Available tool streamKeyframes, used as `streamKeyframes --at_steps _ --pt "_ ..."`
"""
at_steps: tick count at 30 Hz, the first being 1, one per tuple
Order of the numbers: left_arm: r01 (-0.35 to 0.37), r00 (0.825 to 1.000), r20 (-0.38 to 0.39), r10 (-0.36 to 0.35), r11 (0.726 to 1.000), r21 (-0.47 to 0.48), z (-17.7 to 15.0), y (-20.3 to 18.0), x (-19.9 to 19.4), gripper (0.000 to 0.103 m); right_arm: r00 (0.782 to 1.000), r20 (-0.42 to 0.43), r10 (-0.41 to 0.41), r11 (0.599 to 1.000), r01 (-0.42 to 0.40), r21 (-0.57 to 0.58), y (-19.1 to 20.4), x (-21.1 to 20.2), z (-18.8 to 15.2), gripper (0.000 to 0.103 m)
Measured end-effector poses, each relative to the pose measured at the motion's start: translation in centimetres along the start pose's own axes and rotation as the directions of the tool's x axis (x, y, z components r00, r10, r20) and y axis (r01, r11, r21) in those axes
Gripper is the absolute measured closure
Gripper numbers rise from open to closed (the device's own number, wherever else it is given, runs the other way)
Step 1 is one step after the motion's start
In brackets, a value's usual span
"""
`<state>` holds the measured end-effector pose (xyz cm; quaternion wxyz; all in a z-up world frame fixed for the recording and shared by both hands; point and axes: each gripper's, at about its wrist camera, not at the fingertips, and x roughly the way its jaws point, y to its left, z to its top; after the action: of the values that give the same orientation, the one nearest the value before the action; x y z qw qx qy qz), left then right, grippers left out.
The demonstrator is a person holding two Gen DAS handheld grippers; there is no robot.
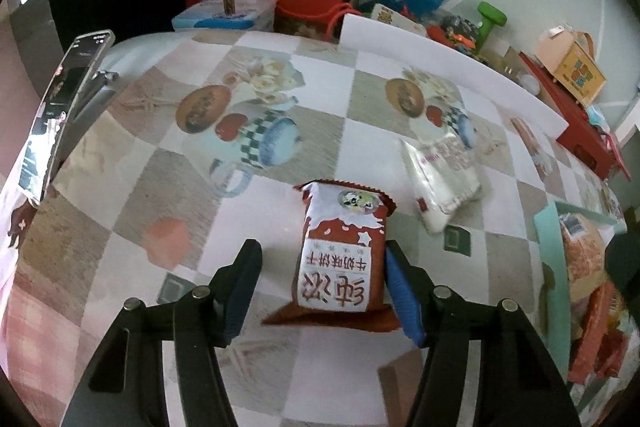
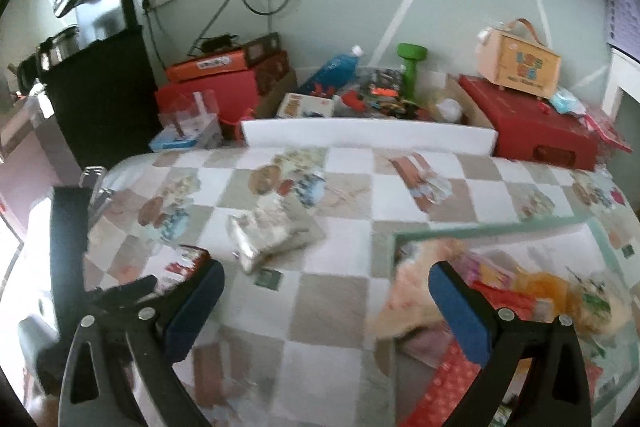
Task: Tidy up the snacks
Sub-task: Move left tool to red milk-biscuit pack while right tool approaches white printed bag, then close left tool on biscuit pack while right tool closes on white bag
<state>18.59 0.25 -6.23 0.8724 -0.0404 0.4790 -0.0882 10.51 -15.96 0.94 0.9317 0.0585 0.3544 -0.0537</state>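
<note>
While the left gripper (image 1: 320, 291) stands spread wide, its blue-padded fingers (image 1: 402, 301) straddle the red-brown milk biscuit packet (image 1: 344, 255): the right pad lies against or just beside the packet's edge; the left pad is well apart from it. Nothing is grasped yet.

Packet lies flat on the checked tablecloth (image 1: 160, 195), long axis running 12 to 6 o'clock along the finger direction, so the jaws would close across its short width. It sits off-centre toward the right finger; a small shift to 3 o'clock would likely centre the grasp.

White snack pouch (image 1: 440, 179) lies at 1 o'clock from the packet, apart from it, tilted.

Right gripper (image 2: 326, 301) is released too, holding nothing, over bare cloth; the view is motion-blurred. Teal tray (image 2: 480, 227) of assorted snacks sits at its 3 o'clock, and at 3 o'clock in the left view.

Judgement: left hand is much nearer the biscuit packet; the tray is the probable destination.
</note>
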Motion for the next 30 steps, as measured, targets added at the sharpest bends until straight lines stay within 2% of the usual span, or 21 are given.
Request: streamKeyframes --at_steps 5,9,17,24,30 --pt "0.023 1.000 0.019 -0.023 1.000 -0.019 0.4 0.7 0.1 0.040 0.993 -0.040 0.116 0.993 -0.114 0.033 1.4 2.1 1.4 0.000" --pt "0.047 0.999 0.023 -0.047 0.998 -0.038 0.5 1.2 0.1 0.040 0.986 -0.077 0.149 0.989 -0.148 0.012 2.6 4.2 2.1 0.000" --pt "0.051 0.999 0.013 -0.051 0.998 -0.040 0.6 1.5 0.0 0.040 0.978 -0.165 0.125 0.989 -0.136 -0.055 3.9 8.9 3.0 0.001" --pt "0.065 0.998 0.008 -0.065 0.997 -0.050 0.7 1.8 0.0 0.040 0.965 -0.257 0.048 0.991 -0.079 -0.112 4.4 12.6 2.6 0.008" --pt "0.062 0.998 0.010 -0.061 0.997 -0.051 0.6 1.8 0.0 0.040 0.954 -0.299 0.029 0.987 -0.074 -0.142 4.7 14.3 2.3 0.014"
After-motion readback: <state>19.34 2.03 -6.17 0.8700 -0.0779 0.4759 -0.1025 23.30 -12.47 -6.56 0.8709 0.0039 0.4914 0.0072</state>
